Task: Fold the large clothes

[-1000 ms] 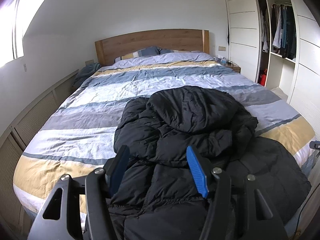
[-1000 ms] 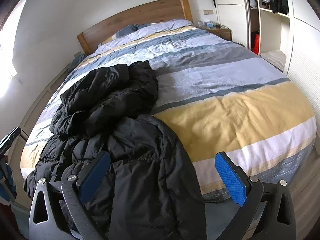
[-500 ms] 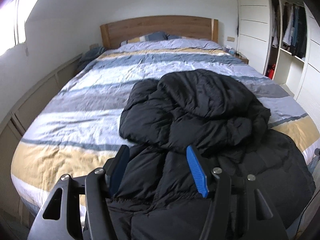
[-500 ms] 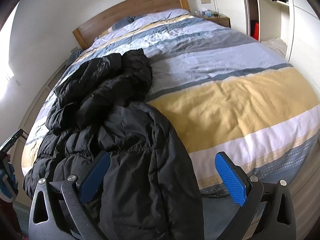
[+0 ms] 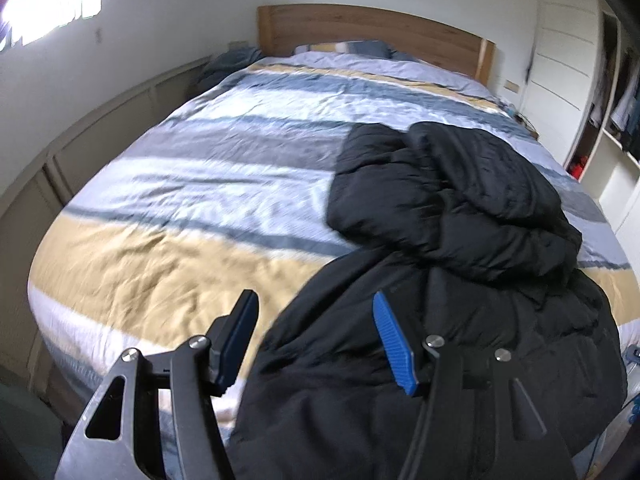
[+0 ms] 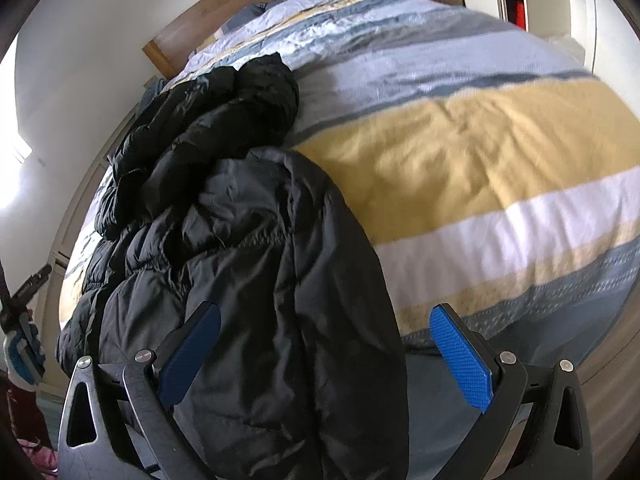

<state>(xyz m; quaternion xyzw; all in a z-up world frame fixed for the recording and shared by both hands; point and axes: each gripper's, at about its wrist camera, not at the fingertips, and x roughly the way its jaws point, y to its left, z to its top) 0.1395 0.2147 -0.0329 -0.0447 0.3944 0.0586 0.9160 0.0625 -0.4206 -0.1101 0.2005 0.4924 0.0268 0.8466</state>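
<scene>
Both views have swung since a second ago, the left gripper point(image 5: 316, 342) leftward, the right gripper point(image 6: 326, 354) lower. Each gripper's fingers stand wide apart, holding nothing. The black puffer jacket point(image 5: 440, 280) lies crumpled at the foot of the bed point(image 5: 168, 280), its hem hanging over the edge. Folding seems not yet begun; next, each gripper likely needs a hem corner. Its quilted shell looks slippery and bulky on the striped duvet.

my fingers point(image 5: 390, 338) wear ribbed blue pads. the puffer jacket point(image 5: 452, 280) is plain black; the duvet point(image 5: 192, 216) runs in yellow, white, grey and blue stripes.
</scene>
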